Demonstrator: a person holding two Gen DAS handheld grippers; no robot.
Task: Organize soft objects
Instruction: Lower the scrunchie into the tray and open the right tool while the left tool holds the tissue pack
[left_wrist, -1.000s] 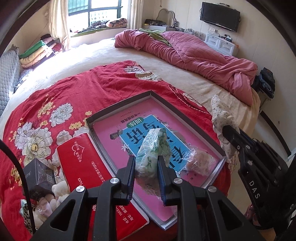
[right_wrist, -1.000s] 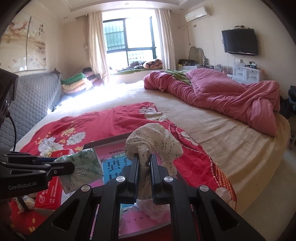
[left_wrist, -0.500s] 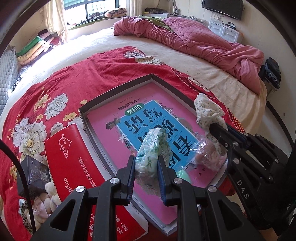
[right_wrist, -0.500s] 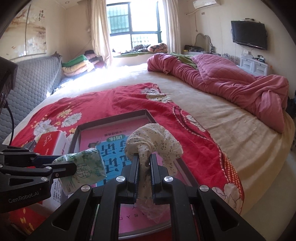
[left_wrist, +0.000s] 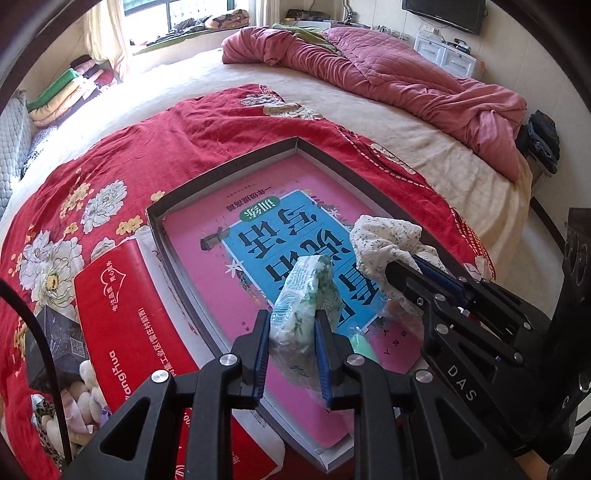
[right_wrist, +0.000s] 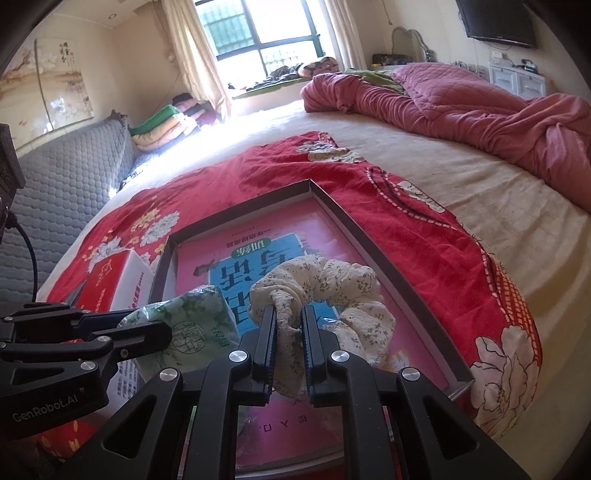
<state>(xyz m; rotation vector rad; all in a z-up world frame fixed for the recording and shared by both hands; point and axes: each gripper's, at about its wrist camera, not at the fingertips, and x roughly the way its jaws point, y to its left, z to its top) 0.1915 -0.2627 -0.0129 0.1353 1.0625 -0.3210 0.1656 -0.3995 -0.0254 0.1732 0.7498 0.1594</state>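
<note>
My left gripper (left_wrist: 291, 323) is shut on a green and white tissue pack (left_wrist: 304, 295) and holds it above the near part of a shallow grey box (left_wrist: 236, 164) with a pink and blue book inside. The pack also shows in the right wrist view (right_wrist: 192, 325). My right gripper (right_wrist: 289, 325) is shut on a cream floral scrunchie (right_wrist: 325, 280), just right of the pack and over the same box (right_wrist: 369, 240). The scrunchie also shows in the left wrist view (left_wrist: 384, 240). A clear plastic bag (left_wrist: 400, 325) and a light green object (left_wrist: 360, 341) lie in the box's near corner.
The box sits on a red floral sheet (left_wrist: 110, 155) on a large bed. A red tissue box (left_wrist: 122, 302) lies left of it, with a dark cube (left_wrist: 55, 339) and small plush items (left_wrist: 81, 398) beyond. A crumpled pink quilt (left_wrist: 388, 70) lies at the far side.
Both grippers have moved forward and lower over the box, still holding their items. The scrunchie now hangs over the box's inside, close to the tissue pack.
</note>
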